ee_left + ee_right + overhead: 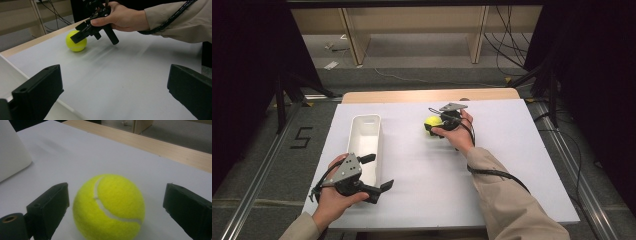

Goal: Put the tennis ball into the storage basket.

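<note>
Reaching over the white surface (492, 165), the right claw (115, 202) stands wide open with the yellow tennis ball (109, 206) between its jaws, nearer one jaw than the other and touching neither as far as I can tell. The ball rests on the surface, just ahead of that claw's hand. The left claw (374, 172) also gapes wide and holds nothing; the white bin (364, 135) lies just beside it, and the ball is well apart from it, across the surface. The likely trouble is the off-centre ball: if the jaws close now, the nearer one would probably meet it first and nudge it sideways, so it could roll free. A pinch set too near the ball's top might also squeeze it out forward, away from the bin.
</note>
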The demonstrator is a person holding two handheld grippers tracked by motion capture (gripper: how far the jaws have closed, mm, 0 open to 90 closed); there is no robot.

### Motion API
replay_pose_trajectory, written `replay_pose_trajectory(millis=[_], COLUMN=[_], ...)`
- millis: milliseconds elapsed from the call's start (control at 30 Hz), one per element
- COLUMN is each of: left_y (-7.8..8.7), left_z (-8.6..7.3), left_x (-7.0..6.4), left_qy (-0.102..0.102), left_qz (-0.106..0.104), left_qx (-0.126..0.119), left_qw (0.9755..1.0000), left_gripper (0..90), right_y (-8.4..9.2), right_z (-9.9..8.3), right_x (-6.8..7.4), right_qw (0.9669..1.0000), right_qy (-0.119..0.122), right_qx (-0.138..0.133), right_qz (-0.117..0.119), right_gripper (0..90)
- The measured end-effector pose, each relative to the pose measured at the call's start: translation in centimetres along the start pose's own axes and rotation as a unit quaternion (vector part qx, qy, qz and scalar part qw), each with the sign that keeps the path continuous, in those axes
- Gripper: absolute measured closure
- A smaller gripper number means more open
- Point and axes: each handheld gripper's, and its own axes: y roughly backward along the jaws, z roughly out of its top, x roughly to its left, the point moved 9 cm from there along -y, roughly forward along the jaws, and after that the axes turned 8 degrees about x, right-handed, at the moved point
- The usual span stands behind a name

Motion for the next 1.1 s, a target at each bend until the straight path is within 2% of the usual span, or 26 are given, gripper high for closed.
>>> replay_pose_trajectory(millis=[667,800,1100], left_y=[0.03,0.03,0.03], left_z=[0.0,0.0,0.0], left_x=[0.06,0.01,0.02], left_qy=[-0.002,0.0,0.0], left_qz=[0.0,0.0,-0.001], left_qx=[0.0,0.0,0.0], left_qw=[1.0,1.0,1.0], left_gripper=[0.0,0.0,0.0], right_y=[-0.88,-0.89,-0.82], right_z=[-0.41,-0.36,-0.33], right_x=[0.09,0.37,0.39], right_qw=[0.9999,0.9999,0.9999], right_qy=[-0.007,-0.007,-0.001], right_qx=[0.015,0.011,0.012], right_qz=[0.004,0.008,0.007], right_gripper=[18.6,25.6,26.9])
